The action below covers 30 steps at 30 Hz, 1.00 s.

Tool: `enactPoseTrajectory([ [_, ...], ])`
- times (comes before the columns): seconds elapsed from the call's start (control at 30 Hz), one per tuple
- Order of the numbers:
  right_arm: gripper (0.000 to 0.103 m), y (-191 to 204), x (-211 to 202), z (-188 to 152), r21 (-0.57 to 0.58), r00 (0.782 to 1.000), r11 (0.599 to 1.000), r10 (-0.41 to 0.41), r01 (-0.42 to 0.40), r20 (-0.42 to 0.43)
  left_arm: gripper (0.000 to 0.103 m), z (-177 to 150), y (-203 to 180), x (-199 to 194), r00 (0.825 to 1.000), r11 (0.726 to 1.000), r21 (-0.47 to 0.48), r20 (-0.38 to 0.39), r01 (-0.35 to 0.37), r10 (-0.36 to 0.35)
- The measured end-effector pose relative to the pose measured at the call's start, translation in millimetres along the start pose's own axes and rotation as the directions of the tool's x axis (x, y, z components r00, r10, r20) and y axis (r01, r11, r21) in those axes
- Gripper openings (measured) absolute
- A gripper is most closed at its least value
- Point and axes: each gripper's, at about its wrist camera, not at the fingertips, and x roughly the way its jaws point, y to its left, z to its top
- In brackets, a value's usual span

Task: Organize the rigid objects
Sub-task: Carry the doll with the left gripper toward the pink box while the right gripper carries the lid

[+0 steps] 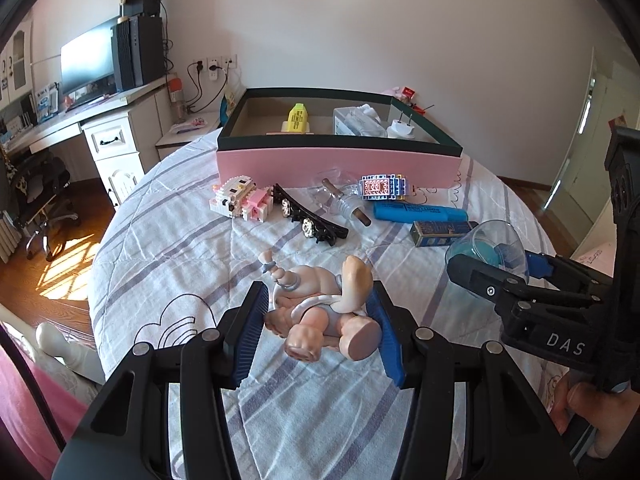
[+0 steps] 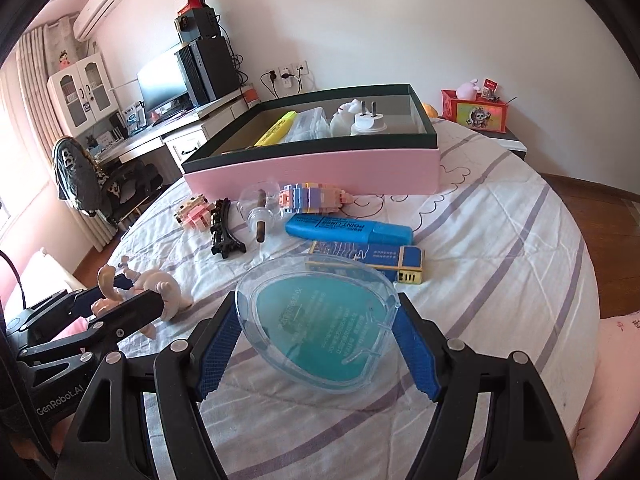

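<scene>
Box [image 1: 336, 160] lies straight ahead of both tongs: left tongs [image 1: 320, 326] pinching figurine [image 1: 320, 312], right tongs [image 2: 318, 340] pinching clear case [image 2: 316, 324] (right nearer).

Bright daylight enters from the left, casting striped sun patches on the wooden floor [image 1: 60, 280], while heavy fisheye curving bends the edges, dark corners vignette both views, and distant furniture looks perhaps slightly soft.

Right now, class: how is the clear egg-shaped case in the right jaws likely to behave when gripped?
The clear egg-shaped case looks like thin, hard plastic, so probably light and stiff. Its smooth, curved shell may slip or twist between the jaws of the right gripper. Squeezed hard, it might crack or pop open along its seam.
</scene>
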Motion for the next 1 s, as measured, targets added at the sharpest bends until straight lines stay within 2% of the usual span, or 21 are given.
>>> enactPoseTrajectory([
  [0.27, 0.075, 7.7, -14.6, 4.9, -0.006, 0.999, 1.000, 0.011, -0.011, 0.047, 0.050, 4.7, 5.0, -10.6, 0.999, 1.000, -0.023, 0.039, 0.010, -0.009],
  [0.3, 0.075, 9.1, -15.1, 6.7, -0.009, 0.999, 1.000, 0.014, -0.014, 0.049, 0.049, 5.6, 6.4, -13.4, 0.999, 0.999, -0.035, 0.053, 0.007, -0.005],
  [0.33, 0.075, 9.9, -16.9, 7.5, -0.007, 0.998, 1.000, 0.018, -0.018, 0.059, 0.039, 6.8, 7.9, -16.1, 0.998, 0.999, -0.041, 0.065, 0.017, -0.014],
  [0.4, 0.075, 11.1, -19.0, 8.5, 0.003, 0.997, 0.999, 0.031, -0.031, 0.071, 0.039, 9.2, 11.4, -17.4, 0.997, 0.997, -0.061, 0.060, 0.042, -0.038],
  [0.47, 0.075, 13.4, -16.8, 8.6, 0.001, 0.997, 0.999, 0.040, -0.040, 0.069, 0.039, 9.6, 12.3, -13.1, 0.999, 0.998, -0.057, 0.042, 0.035, -0.032],
  [0.63, 0.075, 13.1, -5.0, 3.0, 0.004, 0.999, 0.999, 0.044, -0.044, 0.029, 0.039, 5.1, 21.0, -13.8, 0.997, 0.994, -0.077, 0.030, 0.078, -0.076],
  [0.73, 0.075, 12.7, -1.6, -0.3, 0.006, 0.999, 0.999, 0.049, -0.050, 0.017, 0.041, -4.7, 28.4, -9.8, 0.998, 0.995, -0.078, -0.007, 0.063, -0.063],
  [1.0, 0.075, 16.5, 2.5, -1.9, 0.005, 0.998, 0.998, 0.061, -0.061, 0.004, 0.046, -9.5, 34.7, -9.3, 0.997, 0.992, -0.102, 0.011, 0.074, -0.074],
])
